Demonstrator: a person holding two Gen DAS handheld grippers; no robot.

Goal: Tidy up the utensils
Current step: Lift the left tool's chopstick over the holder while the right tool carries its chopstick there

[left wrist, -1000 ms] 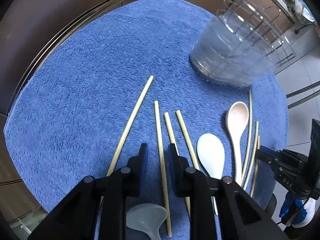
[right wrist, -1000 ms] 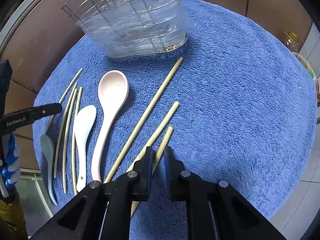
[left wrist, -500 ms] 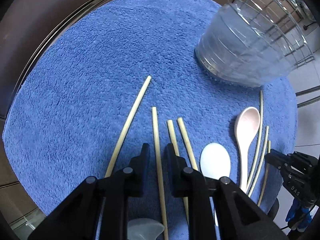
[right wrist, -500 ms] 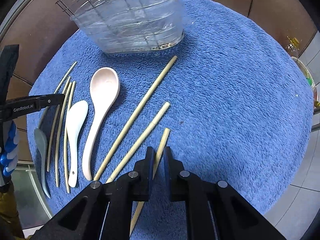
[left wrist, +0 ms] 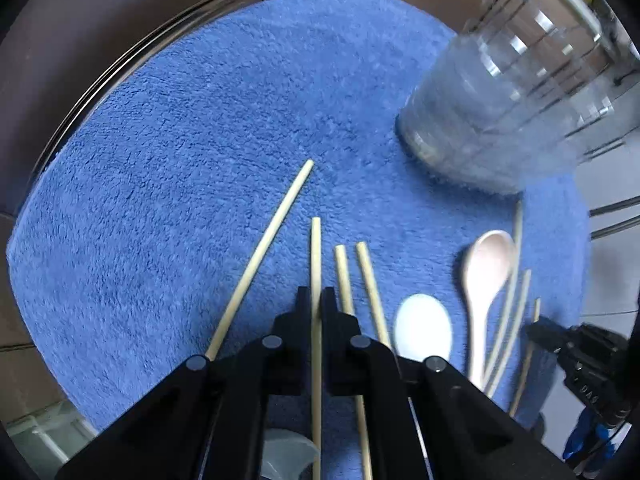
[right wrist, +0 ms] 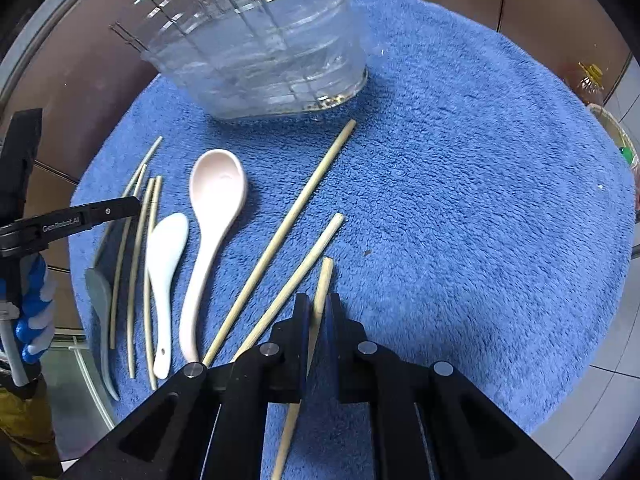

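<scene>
**Both grippers clamp chopsticks over a blue mat**

From my remote station, I see the left gripper (left wrist: 316, 300) pointing steeply down at a blue towel mat (left wrist: 180, 140), its two black jaws pinched against a pale wooden chopstick (left wrist: 315, 256) that runs straight between them and out past the tips. To its left a longer stick (left wrist: 264, 248) lies at a slant on the mat; just to its right two more chopsticks (left wrist: 360, 276) lie side by side, nearly parallel.

My right gripper (right wrist: 318, 308) is likewise closed on a chopstick (right wrist: 325, 276), the stick passing between the jaws and its blunt end reaching a little beyond them. Beside it, to the left in that view, another chopstick (right wrist: 304, 272) and a longer stick (right wrist: 296, 216) lie angled on the mat, their far ends toward the container.

The rest of the utensils lie in a loose row: a pink spoon (right wrist: 212, 224) with its bowl facing up, a white spoon (right wrist: 164, 276) just beside it, a cluster of thin pale sticks (right wrist: 138, 256), and a grey spoon (right wrist: 100, 312) at the mat's edge, which is partly hidden.

A clear plastic tub inside a wire rack (right wrist: 260, 40) stands at the far side of the mat, blurred in the left wrist view. A blue-and-white gloved hand (right wrist: 34, 312) holds the other gripper's handle at the left edge of the right wrist view.
</scene>
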